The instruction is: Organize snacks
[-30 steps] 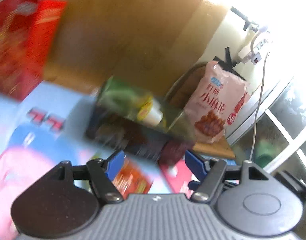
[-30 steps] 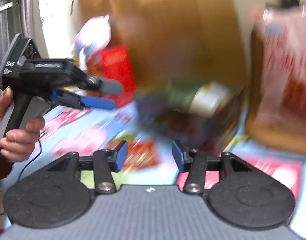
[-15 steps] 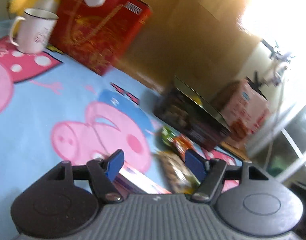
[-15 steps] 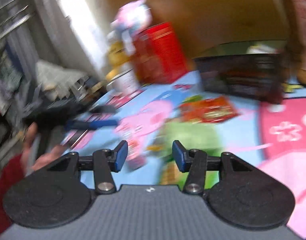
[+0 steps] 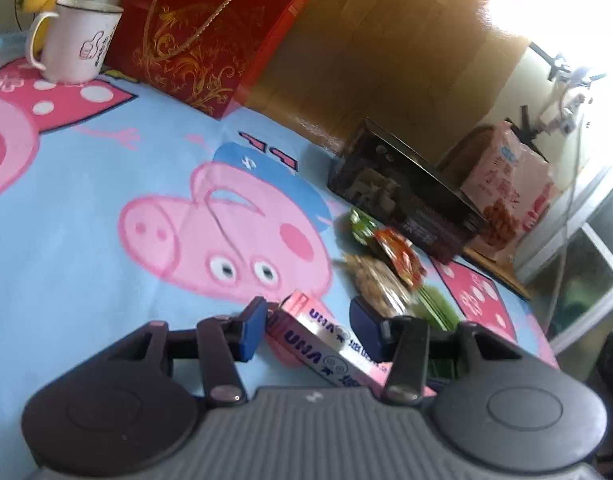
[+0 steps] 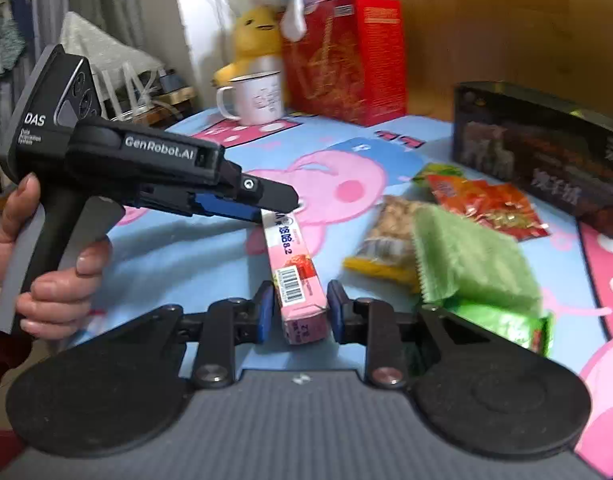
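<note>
— While my right gripper [image 6: 299, 312] straddles the near end of the long pink box [image 6: 297, 280], what do you make of the fit?

— Your blue pads sit just beside both side walls of it; from this angle I can't be sure they truly press. And the left?

— My left gripper [image 5: 310, 328] is spread wide, its fingers [image 5: 253, 327] on either side of the same pink box, whose far end lies slantwise between them on the blue cartoon-pig blanket [image 5: 106, 184]. Nothing is clamped there. In the right view my left hand [image 6: 54, 276] wraps the handle, and the tool's tip hangs over the box's far end.

— And outward from there?

— Just right of the box lie a clear packet of nuts [image 6: 386, 240], a green packet [image 6: 478, 268] and a red-orange packet [image 6: 486, 204], overlapping one another. Behind them stands the dark box [image 6: 542, 152], with a pink snack bag [image 5: 510, 196] beyond it. Further left stand a white mug [image 5: 78, 42], a red gift box [image 5: 210, 36] and a yellow plush toy [image 6: 254, 36].
</note>
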Demonstrator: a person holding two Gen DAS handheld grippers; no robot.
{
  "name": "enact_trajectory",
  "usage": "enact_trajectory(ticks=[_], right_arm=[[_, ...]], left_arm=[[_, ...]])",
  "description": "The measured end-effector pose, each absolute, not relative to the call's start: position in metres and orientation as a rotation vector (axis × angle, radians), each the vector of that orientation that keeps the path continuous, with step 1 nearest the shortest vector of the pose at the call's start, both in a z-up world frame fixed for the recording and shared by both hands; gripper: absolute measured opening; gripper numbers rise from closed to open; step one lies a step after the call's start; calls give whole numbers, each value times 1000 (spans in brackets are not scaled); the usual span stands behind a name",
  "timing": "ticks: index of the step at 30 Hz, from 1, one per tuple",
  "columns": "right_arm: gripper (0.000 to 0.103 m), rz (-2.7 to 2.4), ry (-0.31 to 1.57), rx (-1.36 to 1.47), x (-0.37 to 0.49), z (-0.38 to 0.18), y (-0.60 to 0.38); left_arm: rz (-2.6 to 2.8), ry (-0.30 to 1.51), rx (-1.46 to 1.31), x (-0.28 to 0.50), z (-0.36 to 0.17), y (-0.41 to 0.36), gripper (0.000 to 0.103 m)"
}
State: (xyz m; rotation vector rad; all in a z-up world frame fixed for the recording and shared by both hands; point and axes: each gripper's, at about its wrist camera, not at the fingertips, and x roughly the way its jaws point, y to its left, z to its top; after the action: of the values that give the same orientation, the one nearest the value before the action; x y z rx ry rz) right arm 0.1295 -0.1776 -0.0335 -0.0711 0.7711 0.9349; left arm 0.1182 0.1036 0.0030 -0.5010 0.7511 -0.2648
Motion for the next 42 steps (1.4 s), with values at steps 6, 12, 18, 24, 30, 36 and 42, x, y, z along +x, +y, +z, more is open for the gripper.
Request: enact_trajectory(ticks=[6, 12, 18, 24, 30, 36, 42], right_arm=[[28, 1055, 749, -194, 92, -26, -211], [29, 986, 772, -147, 82, -24, -297], [46, 713, 705, -103, 86, -24, -360], [48, 540, 608, -10, 69, -14, -412], [48, 537, 636, 144, 36, -27, -430], [30, 553, 674, 143, 26, -36, -416], [27, 448, 637, 82, 44, -32, -410]], left_arm=[[-384, 793, -464, 78, 0, 65, 49], [-645, 896, -402, 76, 0, -11, 53], [-759, 936, -280, 106, 4, -93, 61], [-764, 898, -268, 119, 22, -112, 63], [-730, 836, -225, 155, 39, -121, 67], [-729, 898, -144, 172, 18, -142, 61], [-734, 906, -105, 150, 8, -145, 46]])
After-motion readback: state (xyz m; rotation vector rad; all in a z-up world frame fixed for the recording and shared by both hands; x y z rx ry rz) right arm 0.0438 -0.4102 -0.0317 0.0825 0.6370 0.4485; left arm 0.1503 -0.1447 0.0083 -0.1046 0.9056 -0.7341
